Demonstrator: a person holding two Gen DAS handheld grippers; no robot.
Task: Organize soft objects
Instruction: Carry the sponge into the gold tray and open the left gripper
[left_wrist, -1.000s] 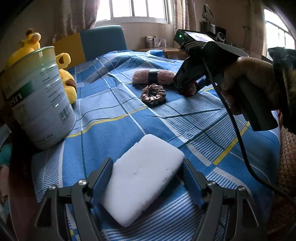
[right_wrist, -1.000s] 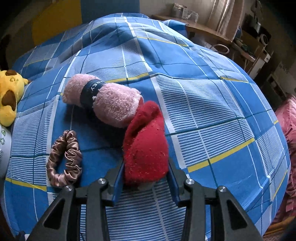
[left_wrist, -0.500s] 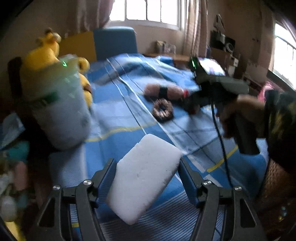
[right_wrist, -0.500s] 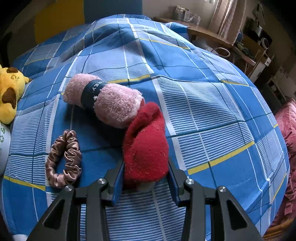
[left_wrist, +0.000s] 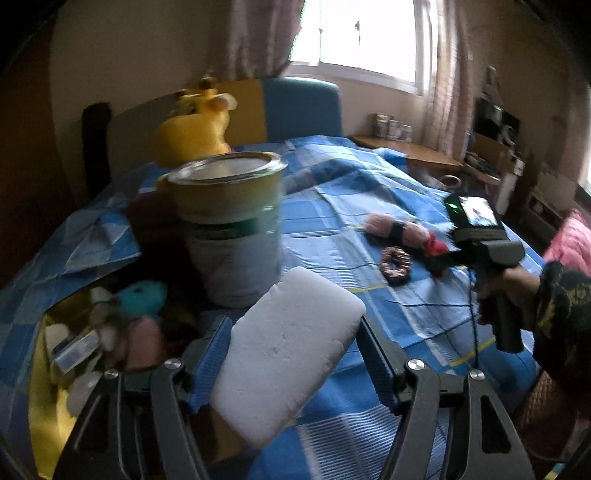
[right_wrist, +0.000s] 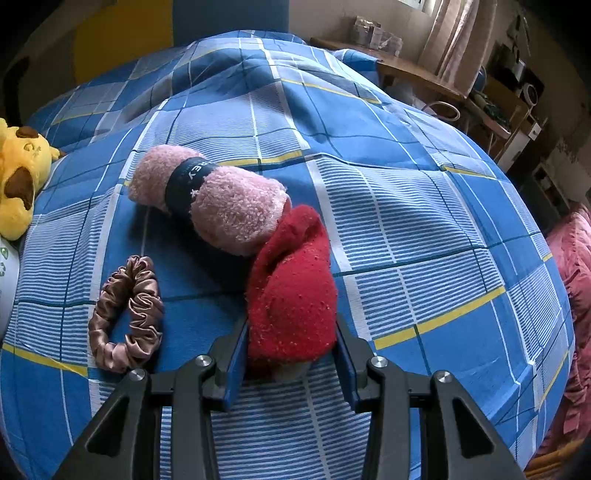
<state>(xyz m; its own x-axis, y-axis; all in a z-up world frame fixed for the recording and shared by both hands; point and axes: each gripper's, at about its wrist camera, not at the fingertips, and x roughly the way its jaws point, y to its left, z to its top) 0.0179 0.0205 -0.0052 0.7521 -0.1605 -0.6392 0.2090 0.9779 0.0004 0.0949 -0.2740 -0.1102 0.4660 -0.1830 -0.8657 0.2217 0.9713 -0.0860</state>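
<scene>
Firmly pinched between left gripper (left_wrist: 293, 363) pads: white sponge (left_wrist: 286, 354), tilted, lifted off blue checked bedspread (left_wrist: 332, 221), open tin (left_wrist: 231, 225) at 11 o'clock (yellow plush (left_wrist: 195, 129) behind). Clamped narrow in right gripper (right_wrist: 290, 354): red sock (right_wrist: 293, 291), touching pink rolled sock (right_wrist: 221, 201) at 11; scrunchie (right_wrist: 127, 314) at 9 o'clock.

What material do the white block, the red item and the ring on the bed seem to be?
White block: likely foam sponge; matte, finely pitted face.
Red item: fuzzy knit, probably a sock; nubby fibres.
Ring: satin-like fabric scrunchie; shiny gathered folds.
</scene>
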